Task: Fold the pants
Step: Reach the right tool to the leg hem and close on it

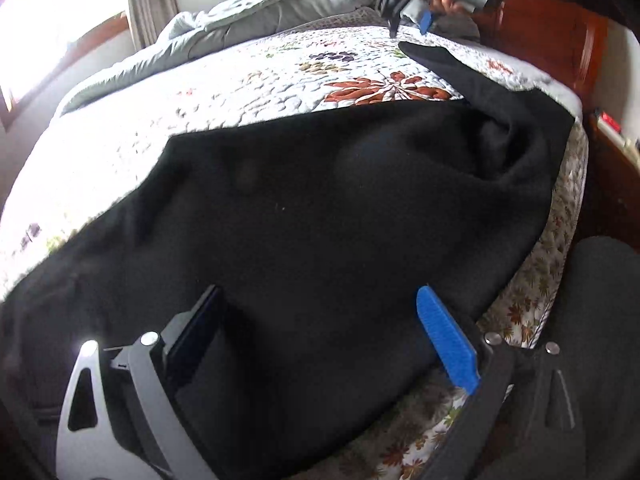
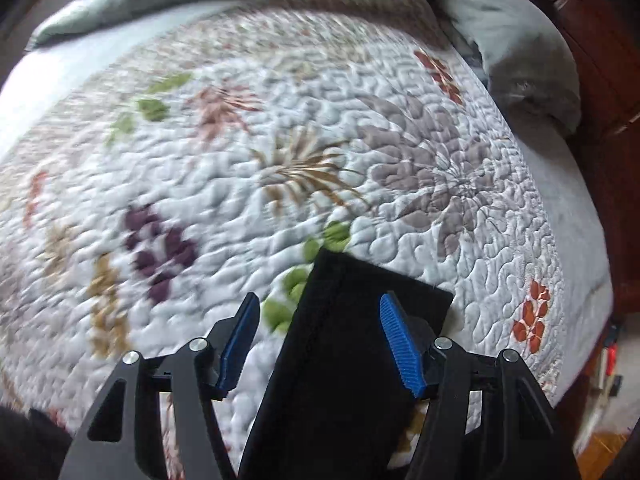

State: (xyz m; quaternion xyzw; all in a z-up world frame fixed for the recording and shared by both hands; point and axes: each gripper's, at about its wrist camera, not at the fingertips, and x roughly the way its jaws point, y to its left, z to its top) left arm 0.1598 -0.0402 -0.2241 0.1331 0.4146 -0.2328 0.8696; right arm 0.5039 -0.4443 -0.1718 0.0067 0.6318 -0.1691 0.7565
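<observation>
Black pants lie spread over a quilted floral bedspread. One leg runs toward the far right, and its hem lies flat on the quilt. My left gripper hovers over the wide near part of the pants. Its jaws are far apart and the cloth lies flat between the blue pads. My right gripper points down over the leg end and is open. The hem sits between its fingers, clear of the left pad. In the left wrist view a hand holds this right gripper just beyond the leg tip.
A grey duvet is bunched along the far side of the bed, with a pillow by the red-brown wooden bed frame. The bed edge drops off at the right, where a person's dark-clad leg stands.
</observation>
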